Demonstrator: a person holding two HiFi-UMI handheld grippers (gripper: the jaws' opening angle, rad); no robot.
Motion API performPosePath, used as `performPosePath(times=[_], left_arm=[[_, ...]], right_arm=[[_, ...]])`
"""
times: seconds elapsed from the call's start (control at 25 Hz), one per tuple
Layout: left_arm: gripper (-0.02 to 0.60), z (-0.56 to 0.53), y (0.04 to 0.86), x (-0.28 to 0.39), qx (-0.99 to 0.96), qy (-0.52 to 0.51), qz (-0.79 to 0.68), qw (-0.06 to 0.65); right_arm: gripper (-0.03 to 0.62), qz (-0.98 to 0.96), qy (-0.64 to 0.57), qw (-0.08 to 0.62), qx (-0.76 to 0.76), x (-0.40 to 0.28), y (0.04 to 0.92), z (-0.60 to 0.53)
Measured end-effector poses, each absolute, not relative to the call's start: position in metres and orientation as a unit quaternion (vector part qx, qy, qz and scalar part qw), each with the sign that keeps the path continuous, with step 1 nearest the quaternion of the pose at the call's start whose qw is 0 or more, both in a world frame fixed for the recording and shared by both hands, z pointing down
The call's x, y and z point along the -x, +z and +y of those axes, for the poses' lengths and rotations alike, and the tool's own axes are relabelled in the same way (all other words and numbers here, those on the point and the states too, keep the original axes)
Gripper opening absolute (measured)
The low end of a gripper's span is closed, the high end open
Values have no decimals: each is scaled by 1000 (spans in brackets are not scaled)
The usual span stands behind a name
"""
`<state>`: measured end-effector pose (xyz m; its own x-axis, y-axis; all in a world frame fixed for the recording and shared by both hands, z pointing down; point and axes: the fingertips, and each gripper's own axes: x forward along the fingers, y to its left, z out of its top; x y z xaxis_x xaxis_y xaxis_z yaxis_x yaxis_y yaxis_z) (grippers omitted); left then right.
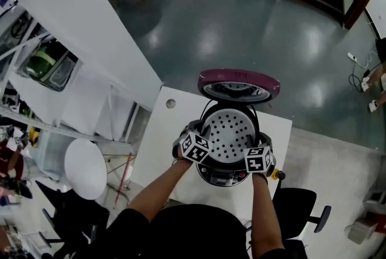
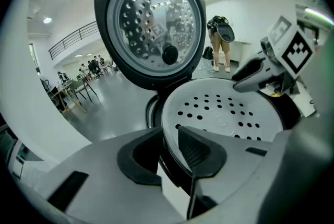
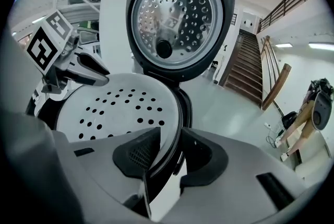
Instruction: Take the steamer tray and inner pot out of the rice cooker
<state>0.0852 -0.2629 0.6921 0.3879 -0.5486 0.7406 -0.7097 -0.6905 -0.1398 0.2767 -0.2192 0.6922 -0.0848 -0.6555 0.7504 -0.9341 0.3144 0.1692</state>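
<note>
The rice cooker [image 1: 224, 177] stands on a white table [image 1: 175, 149] with its lid [image 1: 238, 85] swung up. The white perforated steamer tray [image 1: 229, 133] sits in its mouth and hides the inner pot. My left gripper [image 1: 198, 134] is at the tray's left rim, which runs between its jaws [image 2: 167, 139]. The outer pad still stands a little off the rim, so the gripper is open. At the right rim, my right gripper [image 1: 260, 144] has one pad inside the tray [image 3: 115, 108] and one outside, closed against the rim [image 3: 169, 147].
The raised lid, with its perforated metal inner plate [image 2: 156, 24], stands just behind the tray. An office chair [image 1: 298, 203] is at the table's near right. A shelf unit [image 1: 42, 70] stands at left, and stairs [image 3: 245, 71] rise beyond the grey floor.
</note>
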Motion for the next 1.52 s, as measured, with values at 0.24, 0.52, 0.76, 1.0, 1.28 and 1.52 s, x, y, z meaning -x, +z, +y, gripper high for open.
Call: performPosePath(times=[0.24,0.52,0.76,1.0,1.28,1.52], left_arm=[[80,-267,689,-85,-828,394,-388,92],[67,-271,682,-90,-835,379,-390,86],[66,-272,678,-89,-837,373,-393,83],[51,-275,668,-90,-839,351,-408,77],[49,-275,662,-91,-852,330,-398,82],[48,-275,652,-92,-859,306,-402,78]], right_arm=[[118,-718,141,418,-539,-272,695,-228],[126,-729,111,439,-513,-270,699,-243],[126,-738,87,443,-501,-261,696,-258],[124,-748,73,449,-483,-249,699,-272],[104,-743,63,449,-492,-249,699,-282],[92,-745,65,444,-493,-248,693,-283]])
